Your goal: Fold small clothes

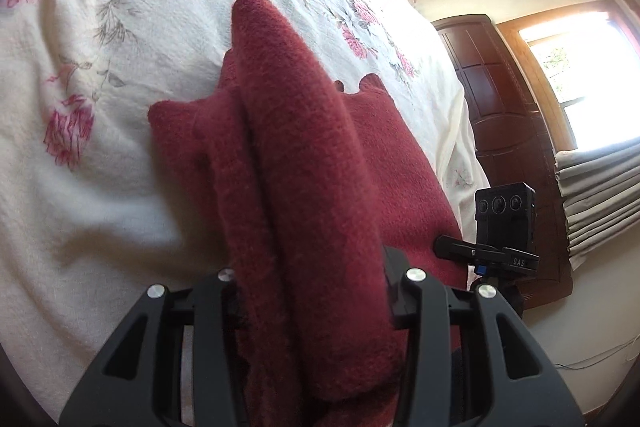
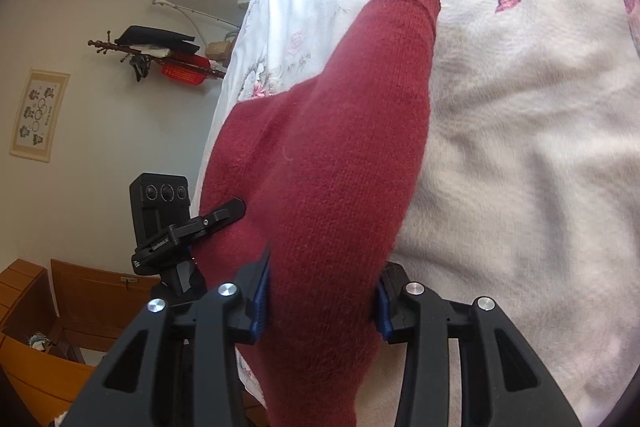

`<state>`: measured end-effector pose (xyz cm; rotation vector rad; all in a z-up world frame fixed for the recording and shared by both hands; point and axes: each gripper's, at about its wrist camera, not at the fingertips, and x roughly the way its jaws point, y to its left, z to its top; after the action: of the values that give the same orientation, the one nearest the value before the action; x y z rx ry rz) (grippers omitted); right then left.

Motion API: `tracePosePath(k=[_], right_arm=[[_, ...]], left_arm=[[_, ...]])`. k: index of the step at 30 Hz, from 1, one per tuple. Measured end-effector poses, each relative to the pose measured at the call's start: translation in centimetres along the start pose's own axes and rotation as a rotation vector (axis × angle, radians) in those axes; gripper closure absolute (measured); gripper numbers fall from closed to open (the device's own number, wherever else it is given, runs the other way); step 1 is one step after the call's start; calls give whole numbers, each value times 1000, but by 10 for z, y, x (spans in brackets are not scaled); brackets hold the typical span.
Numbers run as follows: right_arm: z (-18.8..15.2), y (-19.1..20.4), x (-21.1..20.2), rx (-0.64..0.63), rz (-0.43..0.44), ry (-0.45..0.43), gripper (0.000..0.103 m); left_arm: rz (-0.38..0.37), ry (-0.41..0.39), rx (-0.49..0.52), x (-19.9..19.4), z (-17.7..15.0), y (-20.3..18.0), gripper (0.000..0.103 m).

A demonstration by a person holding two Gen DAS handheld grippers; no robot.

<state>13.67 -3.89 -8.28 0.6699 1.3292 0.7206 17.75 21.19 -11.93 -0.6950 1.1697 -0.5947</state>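
Observation:
A dark red knitted sweater point(image 1: 304, 163) lies on a white bedspread with pink flowers point(image 1: 100, 115). In the left wrist view a thick fold of it runs forward from between the black fingers of my left gripper point(image 1: 316, 291), which is shut on it; the rest lies flat beyond. In the right wrist view one sleeve point(image 2: 384, 75) with a ribbed cuff stretches away over the bedspread point(image 2: 520, 147). My right gripper point(image 2: 320, 299), with blue pads point(image 2: 262, 291), is shut on the sweater near the sleeve's base. Fabric hides both sets of fingertips.
A black camera on a clamp mount point(image 1: 504, 223) stands at the bed's edge, also seen as the black camera point(image 2: 162, 211). A dark wooden wardrobe point(image 1: 496, 99) and a bright window point(image 1: 580, 67) lie beyond. A coat rack point(image 2: 160, 59) and wooden furniture point(image 2: 60, 307) stand off the bed.

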Motion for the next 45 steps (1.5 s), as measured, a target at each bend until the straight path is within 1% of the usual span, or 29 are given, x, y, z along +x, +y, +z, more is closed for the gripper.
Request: tracePosePath(k=[2,3,5,7,8,11,13,16,18,22,24,25,26,27,29,30,31,34,36,39,40,42,44,45], right_arm=[[-6,-7,9,21,-6,2,61],[-8,-10,13,29,-20,11,61],[-7,-8,18,5,-63,22,60],[-8,-8,21,1,-91,31,59],[-8,-9,24,8,-98,35,57],[-11,-9,27,14,-134,54,46],[-18,-15,20,40,-119,49,45],[-28,-17,10,70,-100,31,42],[-37,-14,7,52,-122,33,39],[-61,-11,2,39,-155,38,38],[-73,-11,-2,43,-165,28,40],[-78,-11,-4,41,-175,22,42],[-83,-12,-6,39,-185,19,49],[-90,-18,-9,42,-193,19,58],[-99,-22,-10,53,-205,20,67],[-102,-22,-10,47,-211,14,74],[-105,-19,-10,36,-220,9,77],[-112,-16,-9,25,-275,-9,81],[-115,-18,-6,54,-309,-11,83],[-120,-25,-2,99,-351,-9,83],[-121,-26,1,106,-369,-6,83],[-122,-26,7,103,-409,-1,82],[-123,-24,8,98,-421,-13,80],[-123,-22,6,92,-424,-25,77]], left_arm=[[22,5,-7,4,-3,6,63],[32,12,-16,8,-4,8,63],[53,22,-30,11,-8,18,61],[50,11,-51,11,-15,27,59],[52,7,-58,12,-17,29,57],[65,2,-74,11,-21,36,48],[74,-12,-78,6,-25,36,46],[112,-23,-51,-7,-29,29,46],[141,-36,-14,-21,-37,25,46],[154,-81,23,-43,-60,18,46],[155,-100,37,-50,-72,16,46],[167,-107,45,-51,-77,15,45],[181,-110,57,-54,-83,15,45],[195,-111,66,-56,-91,18,45],[224,-111,77,-56,-104,13,45],[237,-112,82,-57,-108,14,45],[250,-113,85,-60,-113,18,45],[301,-92,72,-57,-118,25,45],[327,-79,67,-57,-123,33,45],[335,-58,56,-57,-132,47,44],[337,-57,54,-55,-132,49,42],[341,-55,53,-57,-133,53,42],[357,-54,63,-60,-134,51,42],[368,-54,71,-62,-135,49,42]])
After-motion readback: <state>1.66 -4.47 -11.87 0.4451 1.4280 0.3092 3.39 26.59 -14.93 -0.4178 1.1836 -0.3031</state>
